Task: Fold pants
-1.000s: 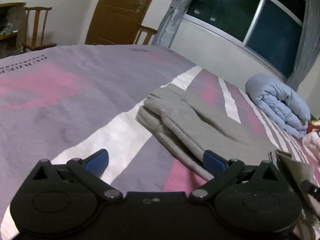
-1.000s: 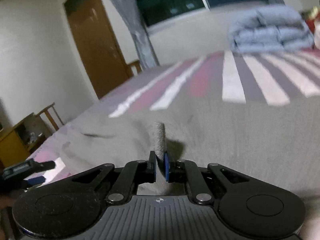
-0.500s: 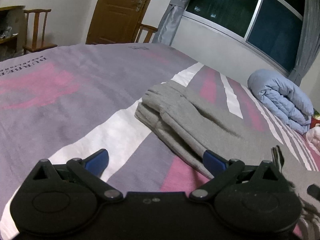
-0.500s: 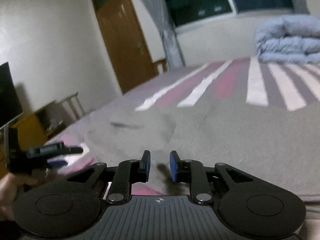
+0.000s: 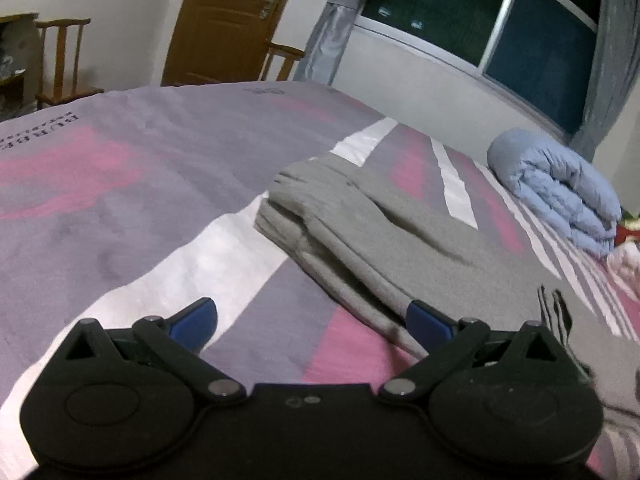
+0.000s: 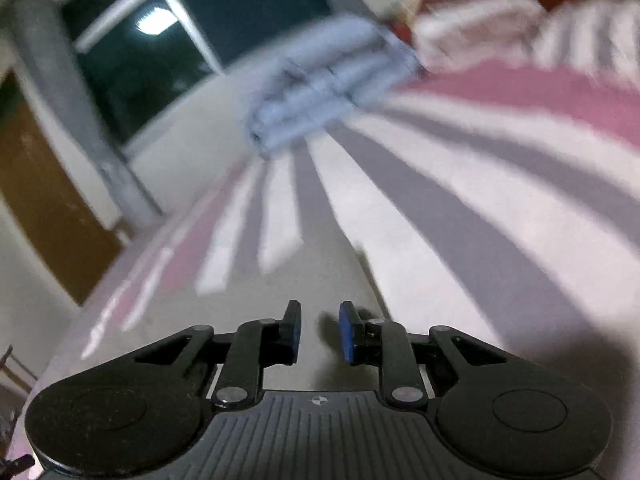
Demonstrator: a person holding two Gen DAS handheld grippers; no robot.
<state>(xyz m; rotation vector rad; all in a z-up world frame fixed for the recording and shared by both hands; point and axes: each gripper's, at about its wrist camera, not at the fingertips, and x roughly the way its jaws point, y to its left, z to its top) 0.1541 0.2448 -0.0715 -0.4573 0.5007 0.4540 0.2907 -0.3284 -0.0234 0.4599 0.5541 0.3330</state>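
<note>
Right gripper [image 6: 319, 332] let go of the pants [image 5: 384, 240] and swung away, jaws narrow, empty. Left gripper [image 5: 312, 320] wide, hovering. Next: grab another edge.

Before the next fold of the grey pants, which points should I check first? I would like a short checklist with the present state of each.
1. Left claw empty, its jaws wide apart: ok.
2. Right claw holding no cloth, with a small gap between its pads: ok.
3. Grey pants lying folded on the bed sheet: ok.
4. Pants clear of the blue quilt: ok.
5. Pants in the right wrist view: cannot tell, the picture is blurred.
6. Drawstrings tucked in: not ok, they lie loose on the cloth.
</note>
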